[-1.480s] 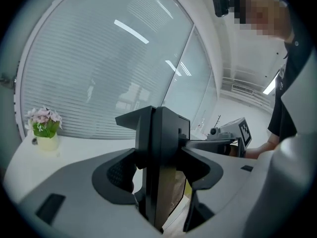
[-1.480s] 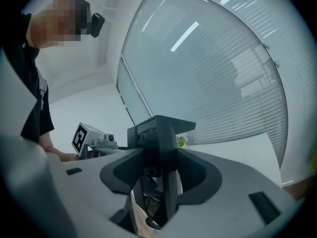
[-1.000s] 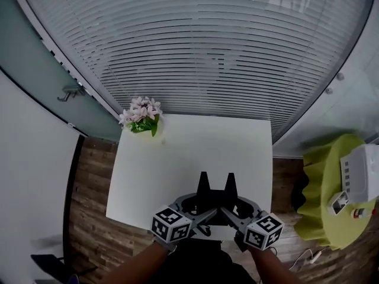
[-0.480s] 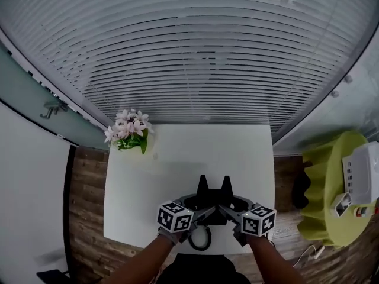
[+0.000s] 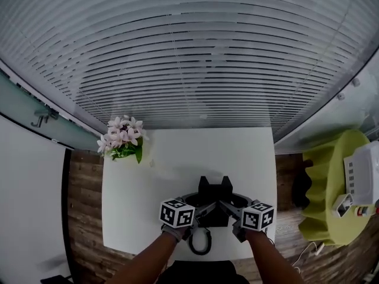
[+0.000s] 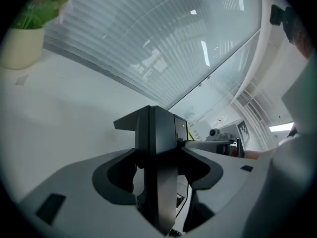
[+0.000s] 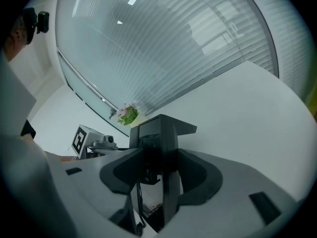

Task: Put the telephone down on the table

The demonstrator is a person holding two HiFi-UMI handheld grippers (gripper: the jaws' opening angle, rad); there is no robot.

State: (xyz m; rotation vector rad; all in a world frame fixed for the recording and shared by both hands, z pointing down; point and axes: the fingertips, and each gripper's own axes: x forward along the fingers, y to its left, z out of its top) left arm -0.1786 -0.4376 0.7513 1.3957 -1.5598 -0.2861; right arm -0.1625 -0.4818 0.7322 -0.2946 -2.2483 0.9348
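**Telephone held above near edge of white table**
It is clamped on either side by the closed jaws of the left gripper and right gripper. Its coiled cord is seen hanging. Potted flowers are seen at the far left corner.

Telephone farther over table (slightly)

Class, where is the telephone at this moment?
In the head view the telephone sits low centre, held between the left gripper and right gripper at the near edge of the table.
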